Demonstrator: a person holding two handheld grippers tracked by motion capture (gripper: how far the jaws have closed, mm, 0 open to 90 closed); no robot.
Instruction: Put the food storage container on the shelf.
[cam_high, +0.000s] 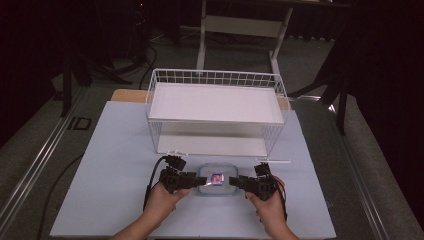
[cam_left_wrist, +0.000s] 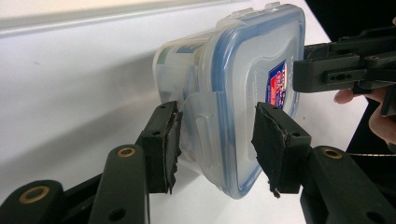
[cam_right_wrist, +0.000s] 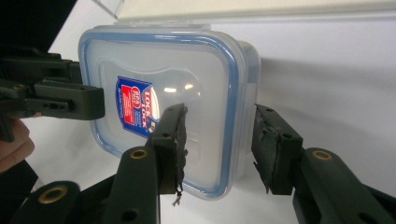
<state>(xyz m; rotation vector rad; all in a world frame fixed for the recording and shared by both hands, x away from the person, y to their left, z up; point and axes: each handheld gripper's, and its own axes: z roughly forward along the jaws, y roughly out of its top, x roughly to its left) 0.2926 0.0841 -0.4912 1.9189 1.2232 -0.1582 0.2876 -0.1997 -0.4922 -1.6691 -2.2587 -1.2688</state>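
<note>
**Box flanked from both ends, clip side gripped on the left**

A clear plastic box w/ blue-rimmed lid (cam_high: 217, 180) is set on the white table (cam_high: 100, 165), just in front of the wire shelf rack (cam_high: 215, 107) and between the two grippers. The left gripper (cam_high: 201, 182) is brought in from the box's left end, the right gripper (cam_high: 233, 182) from its right end; both are equally near, jaws pointed at each other along the box's longer axis. Any lift would prob. turn on that opposed, end-to-end hold.

Left gripper view: its jaws are clenched across the lid edge and the clip flap (cam_left_wrist: 201, 126), one pad (cam_left_wrist: 172, 144) on the body side, the other on the lid face. Right gripper view: one jaw is laid over the lid top, the other stands beside the box wall w/ a gap visible, so the box is straddled but not clearly pinched.

The red-blue label (cam_right_wrist: 135, 112) is read clearly in the gripper views; in the high view it is a small blur. The rack and box-to-rack spacing are given by the high view.
</note>
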